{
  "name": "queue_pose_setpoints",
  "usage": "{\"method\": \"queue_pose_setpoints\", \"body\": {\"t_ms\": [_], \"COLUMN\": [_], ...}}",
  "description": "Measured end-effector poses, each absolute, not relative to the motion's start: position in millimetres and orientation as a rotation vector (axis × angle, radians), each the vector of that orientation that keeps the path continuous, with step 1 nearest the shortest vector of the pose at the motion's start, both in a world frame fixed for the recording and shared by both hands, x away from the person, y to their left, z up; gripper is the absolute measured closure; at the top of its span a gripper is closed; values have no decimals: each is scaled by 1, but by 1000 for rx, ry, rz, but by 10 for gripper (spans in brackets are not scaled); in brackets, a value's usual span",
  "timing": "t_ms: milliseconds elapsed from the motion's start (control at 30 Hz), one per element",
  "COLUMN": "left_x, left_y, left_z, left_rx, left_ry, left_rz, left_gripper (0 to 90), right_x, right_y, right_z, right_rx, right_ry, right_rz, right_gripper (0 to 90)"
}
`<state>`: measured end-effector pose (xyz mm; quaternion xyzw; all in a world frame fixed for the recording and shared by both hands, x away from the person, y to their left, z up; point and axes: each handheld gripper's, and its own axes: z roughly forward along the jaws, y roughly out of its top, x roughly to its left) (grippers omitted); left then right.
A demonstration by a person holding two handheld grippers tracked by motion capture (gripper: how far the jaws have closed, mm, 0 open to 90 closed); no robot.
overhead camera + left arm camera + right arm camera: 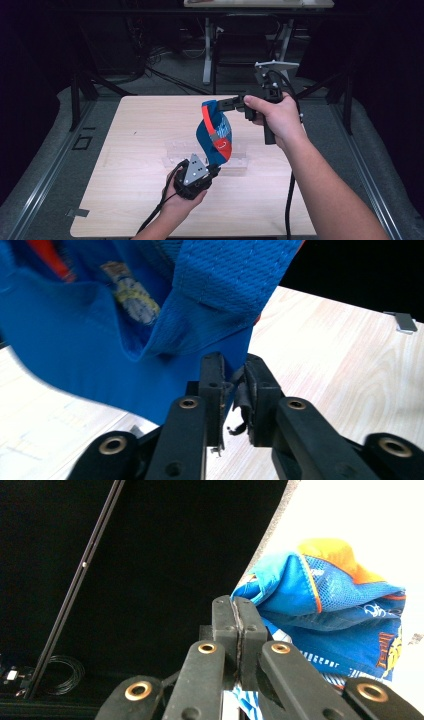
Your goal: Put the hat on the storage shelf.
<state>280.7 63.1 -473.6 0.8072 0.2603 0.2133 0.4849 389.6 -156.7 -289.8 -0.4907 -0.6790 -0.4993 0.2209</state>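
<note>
High view is showing the blue cap point(216, 132) hanging above the table's point(130, 150) middle, right gripper point(226, 104) clamping its top, left gripper point(216, 169) pinching its lower edge point(235, 365); that thin bite is risking slipping if pulled

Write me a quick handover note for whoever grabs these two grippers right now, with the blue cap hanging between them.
Right gripper: shut on the top edge of the blue cap, holding it up above the table.
Left gripper: at the cap's lower edge; blue fabric sits between its jaws, which stand nearly closed on it.
Cap: hangs in the air between the two grippers, over a clear plastic stand on the table.
Done: cap lifted, both ends taken.
Left: probably spreading the cap and setting it on the stand; keep both grips firm.
</note>
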Motion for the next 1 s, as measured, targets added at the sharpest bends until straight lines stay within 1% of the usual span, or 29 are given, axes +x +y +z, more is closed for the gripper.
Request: {"method": "queue_pose_setpoints", "body": {"t_ms": [133,300,367,700,1000], "left_x": [283,286,288,294,300], "left_y": [76,84,88,102,117], "left_z": [-471,-470,-469,-466,-472], "left_rx": [1945,1955,1950,1949,1932], "left_ry": [662,679,678,704,727], "left_rz": [541,570,549,552,524], "left_gripper": [881,885,886,887,887], "right_x": [389,390,390,391,396], "right_y": [-158,-158,-156,-151,-143], "right_z": [-289,-290,-290,-293,-303], "right_rx": [-1367,-1365,-1359,-1359,-1361], "right_ry": [-1873,-1870,-1870,-1874,-1871], "right_rz": [-1387,-1394,-1400,-1388,-1368], "right_gripper": [900,900,900,900,900]}}
